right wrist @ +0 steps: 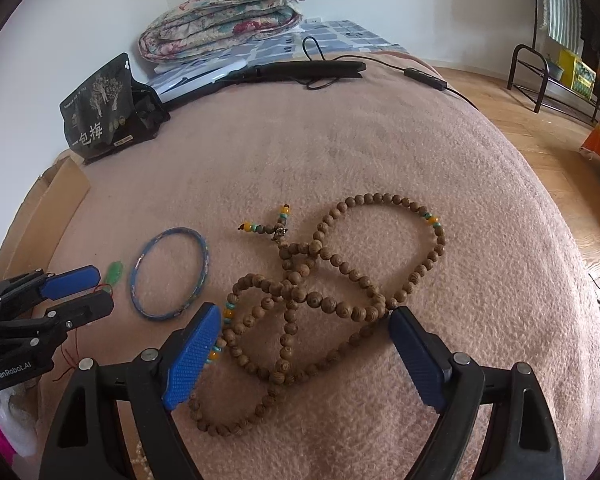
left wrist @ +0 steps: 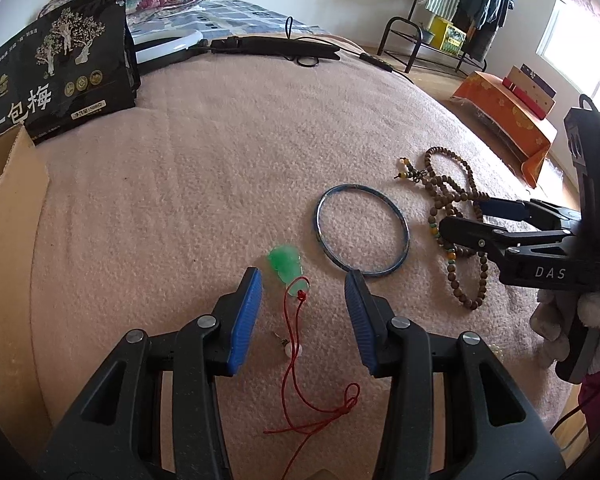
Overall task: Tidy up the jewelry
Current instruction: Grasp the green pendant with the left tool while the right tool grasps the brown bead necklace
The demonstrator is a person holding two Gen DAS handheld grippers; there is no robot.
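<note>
We are looking at three pieces lying loose on the pink blanket (left wrist: pixel 220 184) of a bed: a green pendant (left wrist: pixel 286 266) on a red cord (left wrist: pixel 296 364), a blue bangle (left wrist: pixel 362 232) just beside it, and a long string of wooden beads (right wrist: pixel 332 292) sprawling in loops further right. Nothing is appearing sorted yet, so we are judging the task to be at its very start, with all three pieces left to gather. The left gripper (left wrist: pixel 304 312) is hovering over the pendant and cord, its fingers standing partly apart and gripping nothing. The right gripper (right wrist: pixel 304 344) is poised over the beads, fingers spread wide on either side of the tangle and not pressing on it. A cardboard box (left wrist: pixel 4 184) is sitting at the left edge, possibly the destination, though we cannot tell. A black snack pouch (left wrist: pixel 60 64), a folded floral quilt (right wrist: pixel 220 12) and a cabled black device are occupying the far end; wooden floor, a clothes rack (left wrist: pixel 460 4) and a bright window are showing beyond.
</note>
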